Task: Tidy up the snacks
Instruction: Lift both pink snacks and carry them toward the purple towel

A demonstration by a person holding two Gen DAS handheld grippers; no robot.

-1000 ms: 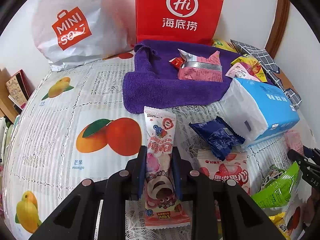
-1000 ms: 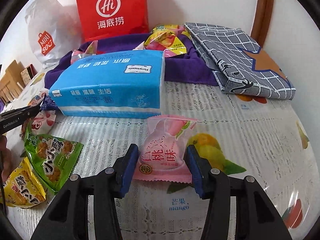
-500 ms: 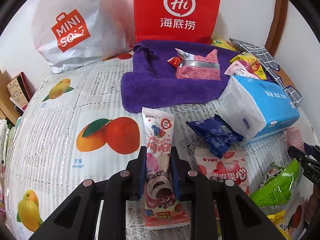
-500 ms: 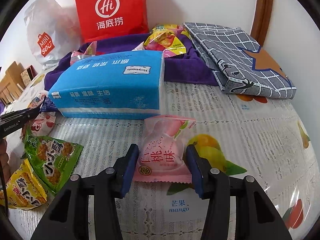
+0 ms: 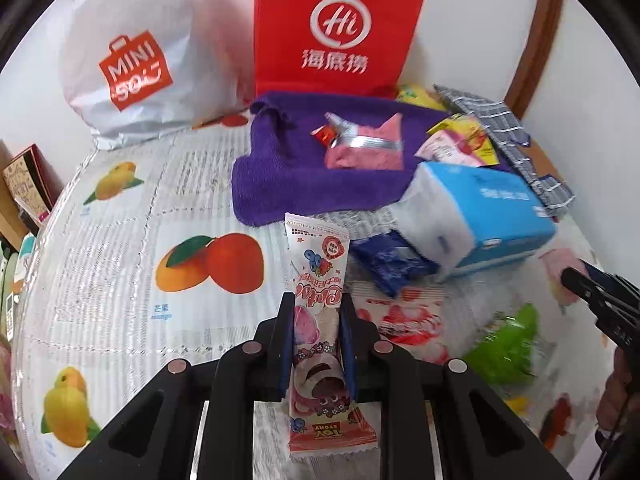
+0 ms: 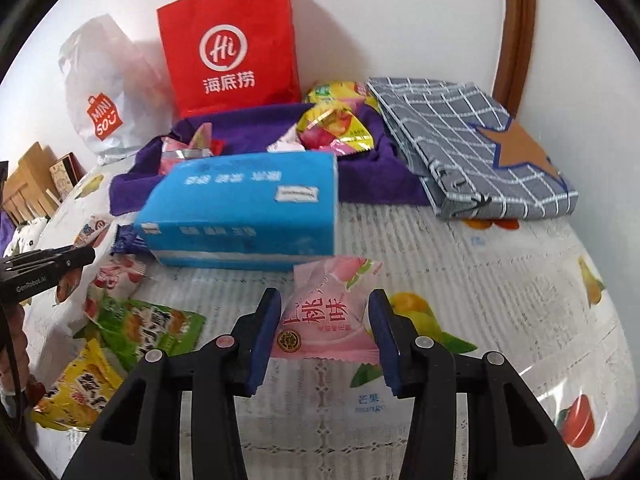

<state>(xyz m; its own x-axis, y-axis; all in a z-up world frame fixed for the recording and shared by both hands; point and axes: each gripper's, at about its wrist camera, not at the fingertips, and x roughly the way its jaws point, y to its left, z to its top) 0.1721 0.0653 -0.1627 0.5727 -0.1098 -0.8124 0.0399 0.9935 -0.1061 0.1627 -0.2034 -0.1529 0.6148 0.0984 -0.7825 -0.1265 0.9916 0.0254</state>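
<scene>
My left gripper is shut on a long pink Toy Story snack packet and holds it above the tablecloth, pointing toward the purple towel. My right gripper is shut on a pink peach snack packet, lifted just in front of the blue tissue pack. The towel holds a pink packet and yellow packets. Loose snacks lie on the table: a blue packet, a strawberry packet, a green packet and a yellow packet.
A red Hi paper bag and a white Miniso bag stand against the back wall. A folded grey checked cloth lies at the right. The fruit-print tablecloth covers the table; boxes stand past its left edge.
Both grippers have risen and moved forward with their packets held; the towel and bags look closer in both views.
</scene>
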